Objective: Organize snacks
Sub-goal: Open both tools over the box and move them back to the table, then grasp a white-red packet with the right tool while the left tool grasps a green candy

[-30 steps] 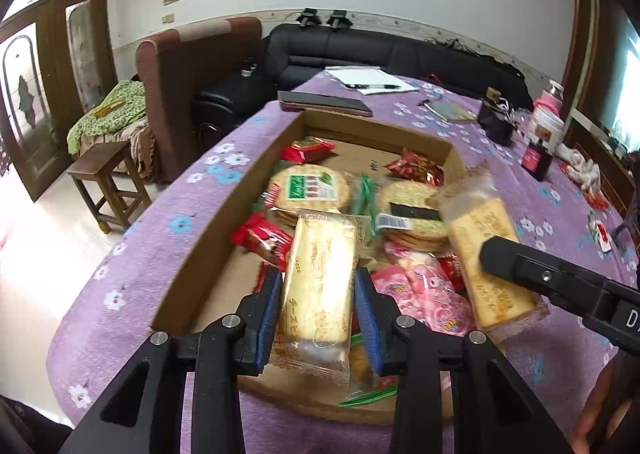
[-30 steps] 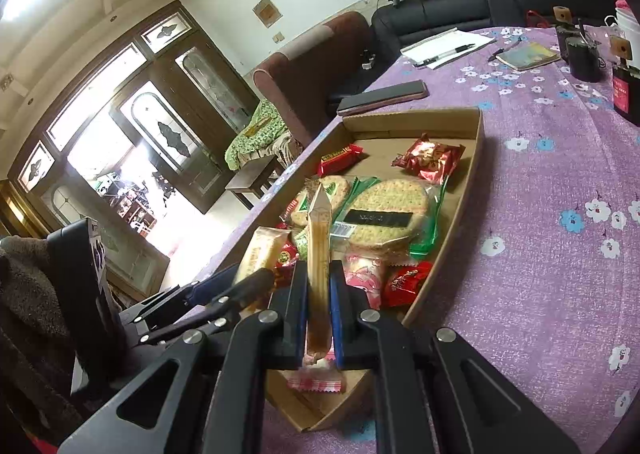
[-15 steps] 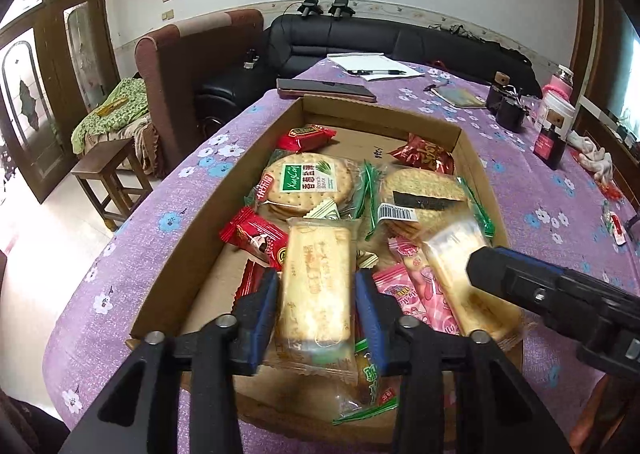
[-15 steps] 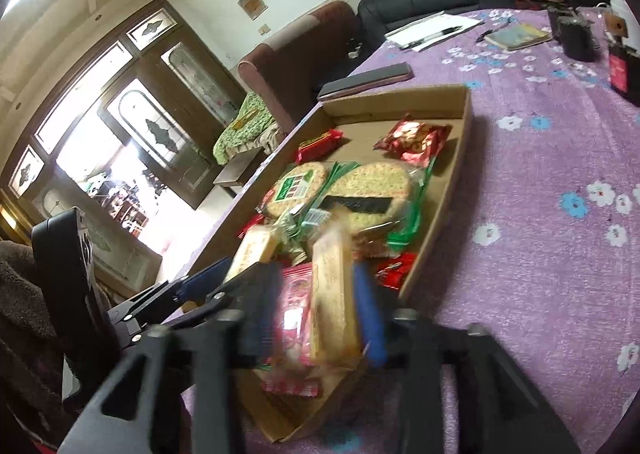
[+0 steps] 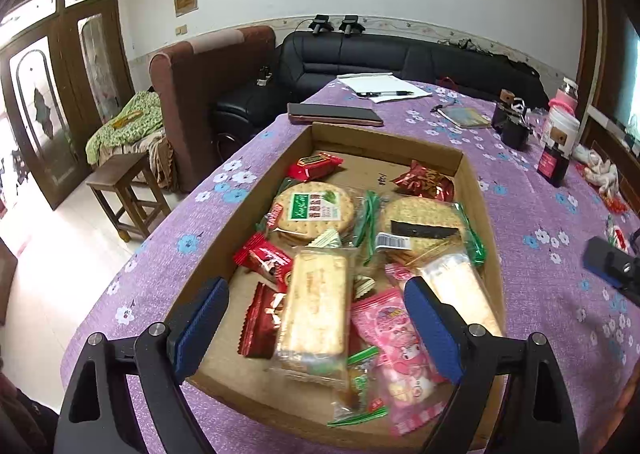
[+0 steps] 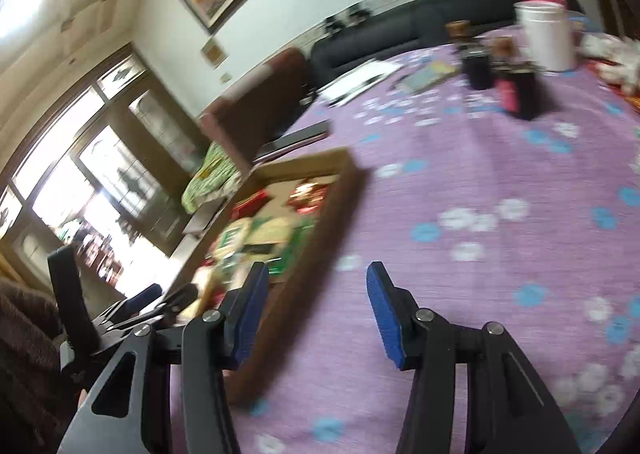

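Observation:
A shallow cardboard box on the purple flowered tablecloth holds several snack packs. A long cracker pack lies in its near part, a second cracker pack at its near right, a pink candy bag between them. Two round cracker packs and red wrappers lie further in. My left gripper is open and empty above the box's near end. My right gripper is open and empty over the cloth, right of the box; that view is blurred.
A dark phone or case, papers with a pen and a small book lie beyond the box. Dark bottles and a white jar stand at the far right. A stool and armchair stand left of the table.
Both grippers have opened and let go of their cracker packs, which now lie in the box. The right gripper has swung away to the right over the cloth.

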### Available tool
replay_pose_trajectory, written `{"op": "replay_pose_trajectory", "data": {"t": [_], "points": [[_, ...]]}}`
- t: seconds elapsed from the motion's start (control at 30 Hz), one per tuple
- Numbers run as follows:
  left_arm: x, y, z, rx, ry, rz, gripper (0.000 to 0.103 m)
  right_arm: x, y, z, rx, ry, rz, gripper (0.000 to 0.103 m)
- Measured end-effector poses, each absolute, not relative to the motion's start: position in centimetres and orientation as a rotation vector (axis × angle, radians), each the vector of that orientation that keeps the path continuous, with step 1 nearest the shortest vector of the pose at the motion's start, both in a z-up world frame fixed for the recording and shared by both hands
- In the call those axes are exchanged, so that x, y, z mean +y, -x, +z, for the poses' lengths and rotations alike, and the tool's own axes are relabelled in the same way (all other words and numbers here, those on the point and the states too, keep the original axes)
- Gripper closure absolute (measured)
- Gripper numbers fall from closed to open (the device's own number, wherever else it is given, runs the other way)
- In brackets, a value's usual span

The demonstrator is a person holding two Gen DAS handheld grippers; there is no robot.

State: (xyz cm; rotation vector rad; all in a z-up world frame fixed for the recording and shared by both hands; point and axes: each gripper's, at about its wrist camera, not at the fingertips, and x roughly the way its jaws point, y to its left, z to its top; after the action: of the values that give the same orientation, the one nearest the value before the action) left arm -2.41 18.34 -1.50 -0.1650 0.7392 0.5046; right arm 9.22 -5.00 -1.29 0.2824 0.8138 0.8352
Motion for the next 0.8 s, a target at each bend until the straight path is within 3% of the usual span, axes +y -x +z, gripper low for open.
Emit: {"op": "replay_pose_trajectory", "data": {"t": [0.23,0.5,0.8], "points": [[15.5,1.6,0.0,0.699,0.111,0.470,0.011,-13.6,-10.6,-1.9,0.770,-0.299,0.671,0.053],[10.7,0.0,1.5,0.659,0.101,0.343,0.003,-23.2,-14.6,-2.3,0.721,-0.215,0.421,0.053],[5.5,-2.9,0.3,0.728,0.010,0.251,0.003,-24.7,-20.1,-3.2,0.730,0.044,0.293,0.054]]}}
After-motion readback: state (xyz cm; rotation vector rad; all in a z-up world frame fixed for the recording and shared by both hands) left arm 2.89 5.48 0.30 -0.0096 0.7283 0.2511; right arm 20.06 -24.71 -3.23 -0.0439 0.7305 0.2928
